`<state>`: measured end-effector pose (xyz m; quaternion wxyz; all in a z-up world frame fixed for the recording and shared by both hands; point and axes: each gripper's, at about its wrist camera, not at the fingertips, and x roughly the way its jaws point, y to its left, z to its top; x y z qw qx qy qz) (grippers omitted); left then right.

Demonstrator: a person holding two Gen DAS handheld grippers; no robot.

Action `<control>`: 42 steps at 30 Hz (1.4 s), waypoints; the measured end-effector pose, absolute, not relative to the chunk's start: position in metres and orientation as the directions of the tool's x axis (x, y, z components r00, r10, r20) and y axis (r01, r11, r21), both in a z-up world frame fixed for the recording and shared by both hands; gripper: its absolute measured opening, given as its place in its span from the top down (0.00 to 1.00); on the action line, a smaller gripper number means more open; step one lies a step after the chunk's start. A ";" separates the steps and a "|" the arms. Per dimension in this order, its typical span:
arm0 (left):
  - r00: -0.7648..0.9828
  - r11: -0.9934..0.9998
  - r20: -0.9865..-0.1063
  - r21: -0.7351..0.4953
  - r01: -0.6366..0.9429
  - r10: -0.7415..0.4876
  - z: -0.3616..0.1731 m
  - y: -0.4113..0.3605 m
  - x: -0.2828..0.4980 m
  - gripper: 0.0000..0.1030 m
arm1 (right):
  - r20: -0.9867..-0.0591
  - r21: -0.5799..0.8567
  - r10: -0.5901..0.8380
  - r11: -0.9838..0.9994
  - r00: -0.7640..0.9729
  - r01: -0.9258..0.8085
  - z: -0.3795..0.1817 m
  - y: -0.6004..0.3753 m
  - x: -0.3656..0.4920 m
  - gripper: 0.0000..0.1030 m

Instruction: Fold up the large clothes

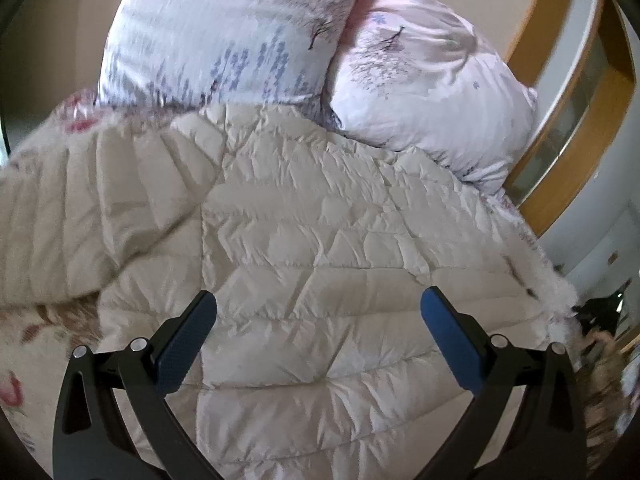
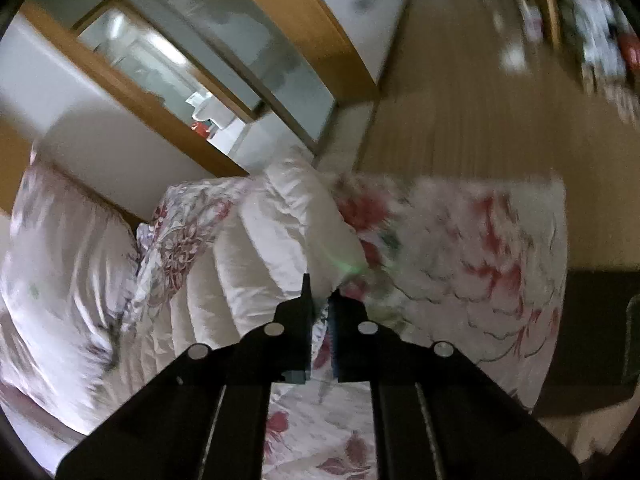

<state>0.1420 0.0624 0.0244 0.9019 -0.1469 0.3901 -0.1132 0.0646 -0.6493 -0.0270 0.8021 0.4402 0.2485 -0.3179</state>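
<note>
In the left wrist view the left gripper stands wide apart with nothing between its blue pads, low in the frame over the cream quilted jacket, which fills the middle and lies spread on a floral bedsheet below two pale printed pillows at the top. In the right wrist view the right gripper is closed at lower centre; whether it pinches fabric cannot be told. The jacket's puffy edge lies up and left of it, the bedsheet to the right.
</note>
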 end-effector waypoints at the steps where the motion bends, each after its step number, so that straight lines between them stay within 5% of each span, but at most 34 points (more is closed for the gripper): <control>1: 0.664 0.923 -0.668 -0.374 0.089 -0.335 0.023 0.064 0.145 0.01 | -0.669 0.521 -0.315 0.447 0.673 0.727 -0.018 -0.642 0.070 0.94; 7: 0.670 0.883 -0.617 -0.451 0.128 -0.412 0.027 0.065 0.146 0.01 | -0.553 0.457 -0.269 0.693 0.788 0.558 0.045 -0.566 0.106 0.94; 13: 0.665 0.853 -0.578 -0.491 0.179 -0.473 0.041 0.054 0.150 0.01 | -0.466 0.440 0.069 0.883 0.882 0.164 0.088 -0.433 0.156 0.94; 18: 0.623 0.778 -0.546 -0.605 0.168 -0.560 0.038 0.055 0.164 0.01 | -0.506 0.433 0.347 0.894 0.790 -0.115 0.081 -0.322 0.184 0.94; 24: 0.568 0.687 -0.502 -0.709 0.161 -0.652 0.031 0.042 0.182 0.03 | -0.632 0.421 0.480 0.872 0.609 -0.251 0.037 -0.232 0.205 0.88; 26: 0.532 0.667 -0.507 -0.728 0.158 -0.678 0.026 0.030 0.191 0.07 | -0.682 0.444 0.513 0.857 0.521 -0.263 0.023 -0.226 0.200 0.58; 27: 0.517 0.655 -0.505 -0.740 0.154 -0.692 0.023 0.025 0.194 0.12 | -0.689 0.465 0.526 0.849 0.498 -0.251 0.021 -0.226 0.199 0.29; 28: 0.485 0.630 -0.502 -0.764 0.140 -0.716 0.017 0.018 0.200 0.13 | -0.678 0.503 0.541 0.835 0.498 -0.222 0.021 -0.234 0.193 0.19; 37: 0.395 0.622 -0.561 -0.783 0.032 -0.727 -0.013 -0.017 0.226 0.31 | -0.536 0.741 0.619 0.671 0.575 -0.031 0.017 -0.332 0.155 0.19; 40: 0.401 0.615 -0.561 -0.788 0.009 -0.724 -0.019 -0.022 0.231 0.46 | -0.544 0.770 0.580 0.632 0.607 0.086 -0.001 -0.362 0.157 0.23; 42: 0.405 0.611 -0.561 -0.792 -0.009 -0.722 -0.022 -0.023 0.235 0.65 | -0.543 0.789 0.559 0.596 0.627 0.152 -0.017 -0.377 0.161 0.28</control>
